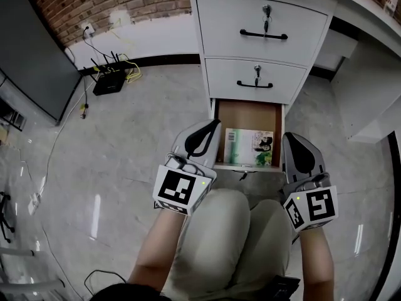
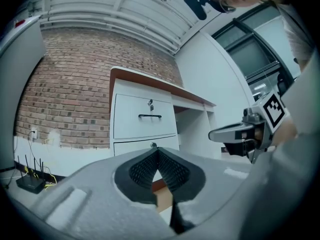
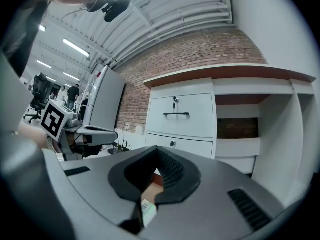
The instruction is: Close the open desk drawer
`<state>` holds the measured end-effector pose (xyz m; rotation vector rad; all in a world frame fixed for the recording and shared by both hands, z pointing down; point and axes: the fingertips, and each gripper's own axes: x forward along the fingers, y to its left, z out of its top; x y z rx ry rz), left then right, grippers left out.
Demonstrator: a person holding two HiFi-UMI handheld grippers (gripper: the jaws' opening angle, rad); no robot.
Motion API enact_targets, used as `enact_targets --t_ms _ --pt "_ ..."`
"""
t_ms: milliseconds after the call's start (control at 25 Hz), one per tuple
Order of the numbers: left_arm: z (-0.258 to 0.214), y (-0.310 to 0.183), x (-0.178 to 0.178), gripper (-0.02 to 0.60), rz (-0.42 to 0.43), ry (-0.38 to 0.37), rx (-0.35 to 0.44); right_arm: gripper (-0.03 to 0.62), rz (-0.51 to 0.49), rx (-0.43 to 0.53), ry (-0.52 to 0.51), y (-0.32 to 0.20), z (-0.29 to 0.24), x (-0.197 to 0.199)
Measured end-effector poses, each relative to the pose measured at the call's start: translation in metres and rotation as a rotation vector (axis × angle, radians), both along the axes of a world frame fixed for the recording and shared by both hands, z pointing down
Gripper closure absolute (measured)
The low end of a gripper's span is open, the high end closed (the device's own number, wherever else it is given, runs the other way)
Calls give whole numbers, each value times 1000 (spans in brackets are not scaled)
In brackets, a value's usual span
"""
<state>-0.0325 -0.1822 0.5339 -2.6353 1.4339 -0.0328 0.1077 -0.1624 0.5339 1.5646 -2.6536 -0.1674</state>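
The white desk cabinet (image 1: 263,33) has its bottom drawer (image 1: 247,115) pulled out, showing a brown inside and a green booklet (image 1: 249,147). My left gripper (image 1: 215,125) is shut and empty, level beside the drawer's left front corner. My right gripper (image 1: 287,138) is likewise shut and empty, at the right front corner. Whether either touches the drawer I cannot tell. In the left gripper view the shut jaws (image 2: 159,156) point at the cabinet (image 2: 145,116), with the right gripper (image 2: 240,133) off to the side. The right gripper view shows its shut jaws (image 3: 159,156) and the left gripper (image 3: 95,133).
The person's knees (image 1: 244,231) are just in front of the drawer. A black router (image 1: 108,80) with cables lies on the floor by the brick wall. A dark panel (image 1: 31,49) stands at the left and the desk's leg space (image 1: 369,86) opens at the right.
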Motion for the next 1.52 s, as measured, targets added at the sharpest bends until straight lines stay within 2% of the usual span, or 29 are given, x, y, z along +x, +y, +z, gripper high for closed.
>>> enact_targets --t_ms 160,320,680,1040,1160,1400,1520 --pt "8 2 8 575 21 -5 -19 583 -14 -16 0 1 8 -5" --pt "13 2 19 577 48 -51 -18 583 -18 -23 -7 0 12 -6" --pt "36 1 21 575 67 -56 -39 583 -48 -45 12 -1 36 -4" --pt "88 -7 13 574 89 -106 -127 577 -54 -176 23 -19 84 6" --pt "105 -7 9 566 91 -109 -166 488 -64 -225 38 -21 101 8" --pt "136 -7 1 426 112 -96 -242 337 -71 -338 80 -23 143 13" --pt "156 -7 -4 367 108 -109 -290 306 -57 -397 93 -23 166 21"
